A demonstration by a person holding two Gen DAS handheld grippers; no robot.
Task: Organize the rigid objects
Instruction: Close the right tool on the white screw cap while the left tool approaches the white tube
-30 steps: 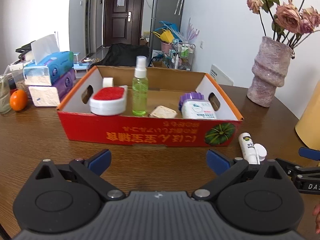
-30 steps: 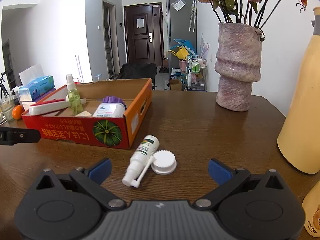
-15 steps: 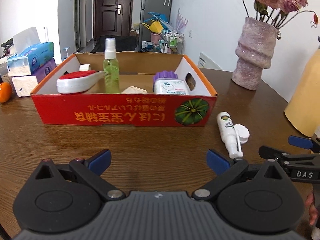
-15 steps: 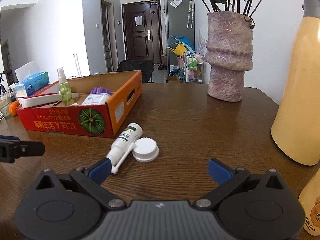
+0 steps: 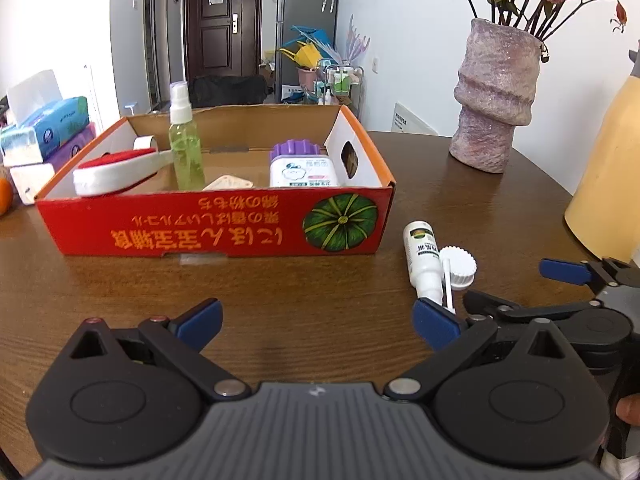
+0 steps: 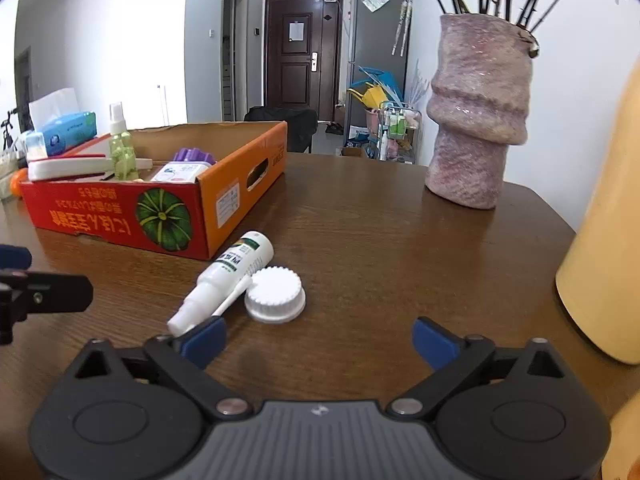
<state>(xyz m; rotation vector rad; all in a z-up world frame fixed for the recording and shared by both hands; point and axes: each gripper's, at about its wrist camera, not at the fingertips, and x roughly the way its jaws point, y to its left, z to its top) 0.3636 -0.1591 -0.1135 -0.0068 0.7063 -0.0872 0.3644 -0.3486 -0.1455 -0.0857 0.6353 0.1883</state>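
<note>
Partly, right claw (image 6: pixel 318 338) (closing) hides spray bottle (image 6: pixel 226 282) nozzle.

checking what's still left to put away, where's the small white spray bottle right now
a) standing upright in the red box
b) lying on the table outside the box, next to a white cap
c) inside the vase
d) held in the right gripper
b: the small white spray bottle lies on its side on the table, beside the white cap, outside the red box.

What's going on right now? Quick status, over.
Left gripper open, empty. Right gripper closing, nothing between jaws yet. Spray bottle and cap lie beside box. Nothing in the way.
</note>
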